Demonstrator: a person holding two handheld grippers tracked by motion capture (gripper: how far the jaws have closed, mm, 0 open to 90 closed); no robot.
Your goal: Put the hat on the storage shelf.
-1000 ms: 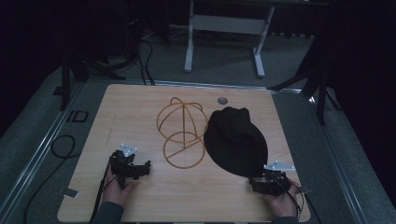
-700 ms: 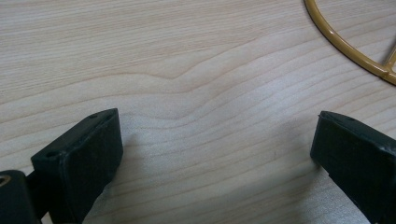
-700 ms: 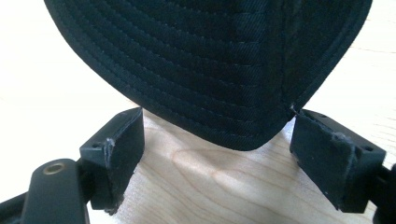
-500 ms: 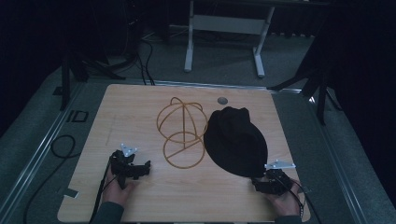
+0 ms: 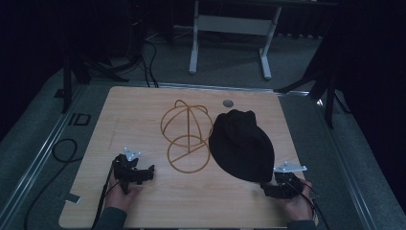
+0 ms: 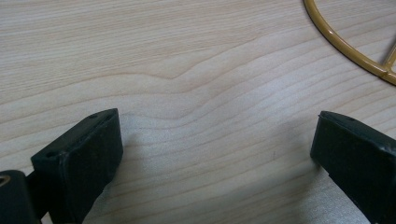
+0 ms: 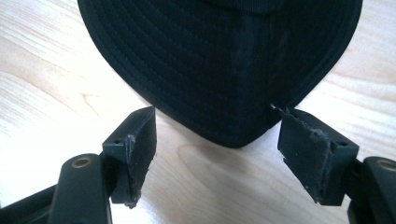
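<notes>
A black bucket hat (image 5: pixel 242 143) lies on the right half of the wooden table (image 5: pixel 139 110). Its near brim (image 7: pixel 224 60) reaches between the jaws of my right gripper (image 7: pixel 217 135). That gripper (image 5: pixel 265 188) is open at the hat's near edge; its jaws have just been closing in and then easing apart a little, the pads not pressing the brim. A gold wire hat stand (image 5: pixel 186 139) stands left of the hat. My left gripper (image 5: pixel 149 171) rests near the front left, open over bare wood (image 6: pixel 215 154), with the stand's base ring (image 6: pixel 345 46) just ahead of it.
A round grey grommet (image 5: pixel 228 103) sits at the table's far edge. Beyond the table stands a white metal frame (image 5: pixel 230 28). Cables (image 5: pixel 62 148) lie on the floor at the left. A person's hands hold both grippers at the front edge.
The right gripper has shifted slightly at the hat's near brim. The left gripper, hat and wire stand stay where they were.
</notes>
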